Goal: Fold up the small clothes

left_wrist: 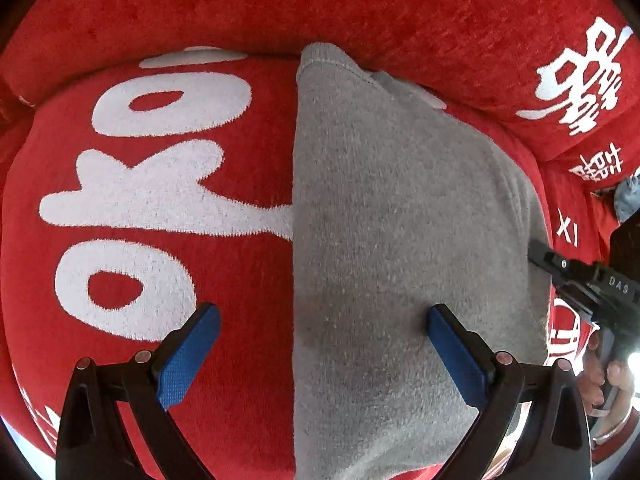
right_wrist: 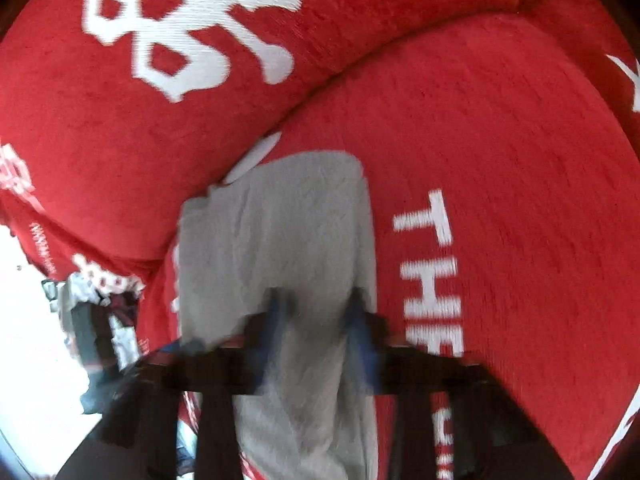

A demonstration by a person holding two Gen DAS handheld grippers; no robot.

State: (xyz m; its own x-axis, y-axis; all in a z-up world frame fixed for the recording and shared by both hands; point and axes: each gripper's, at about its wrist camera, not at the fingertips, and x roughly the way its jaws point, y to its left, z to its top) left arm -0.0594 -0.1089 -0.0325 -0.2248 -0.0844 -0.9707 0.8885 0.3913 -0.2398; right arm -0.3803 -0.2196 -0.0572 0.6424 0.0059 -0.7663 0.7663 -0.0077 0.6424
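Item: grey garment (left_wrist: 400, 220), small, fleecy knit, with a stitched hem at its far end. It lay flat and lengthwise on the seat of a red sofa (left_wrist: 248, 8), its left edge straight and running from the near rim of the seat toward the backrest. In the right wrist view the same grey garment (right_wrist: 280, 232) appeared as a long narrow panel; that view was motion-blurred.

Left gripper (left_wrist: 324, 354): the fingers (left_wrist: 188, 354), with blue pads, stood wide apart and held nothing. The left pad hung over the bare red seat and the right pad over the grey cloth, so the garment's straight edge ran between them. Whether the tips touched the fabric could not be told.

Right gripper (right_wrist: 316, 320): the fingers (right_wrist: 360, 320) were set a moderate way apart over the near part of the garment, with grey cloth showing between them. Blur hid whether they had any hold of the cloth. From the left wrist view this gripper's black body sat at the garment's right edge, and the person's hand (left_wrist: 608, 380) was on its handle.

Support: the sofa's seat cushion (right_wrist: 520, 160) and backrest were covered in red pile cloth with large white lettering (left_wrist: 160, 184). Mixed items (right_wrist: 100, 320) stood beyond the sofa's end, too blurred to name.
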